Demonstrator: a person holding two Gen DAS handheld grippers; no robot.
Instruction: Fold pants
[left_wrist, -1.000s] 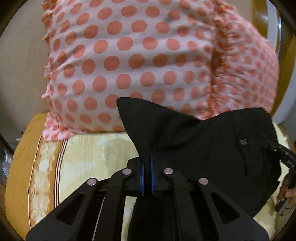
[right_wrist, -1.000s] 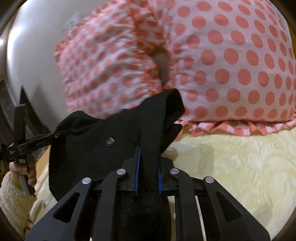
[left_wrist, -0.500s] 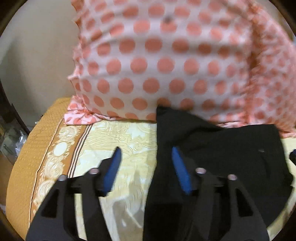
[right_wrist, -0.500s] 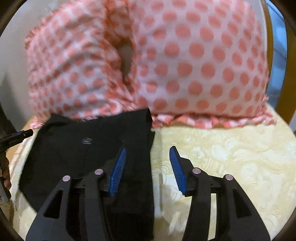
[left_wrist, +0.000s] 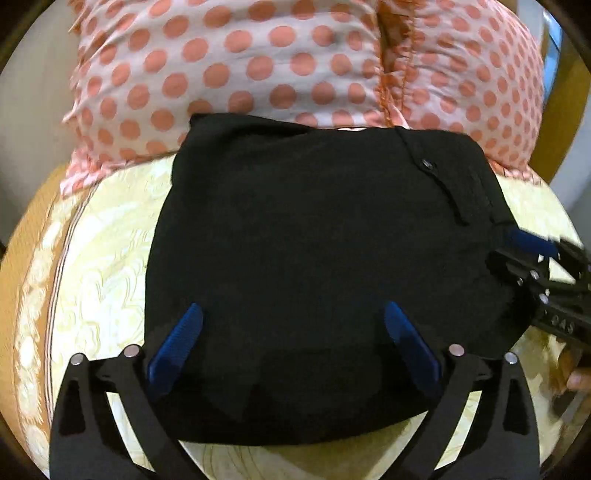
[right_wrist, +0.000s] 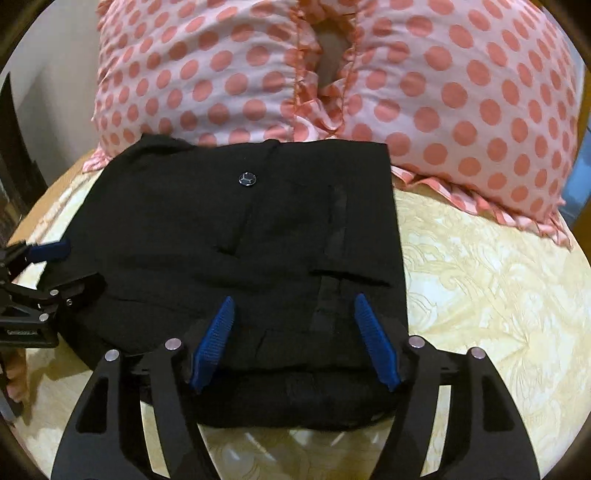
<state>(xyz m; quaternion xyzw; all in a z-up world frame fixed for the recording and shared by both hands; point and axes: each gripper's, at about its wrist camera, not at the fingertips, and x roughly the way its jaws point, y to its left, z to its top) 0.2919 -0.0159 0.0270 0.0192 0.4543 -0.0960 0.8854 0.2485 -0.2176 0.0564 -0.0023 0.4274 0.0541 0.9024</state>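
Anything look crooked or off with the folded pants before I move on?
Mostly tidy. The pants lie as a flat folded bundle on the bedspread, far edge against the polka-dot pillow. Only the far-left corner bulges past the otherwise straight far edge. Both claws, left and right, are opening, gripping nothing.

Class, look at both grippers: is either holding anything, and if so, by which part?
Nothing is held. The left gripper and right gripper are opening above the folded black pants, pads clear of the fabric.
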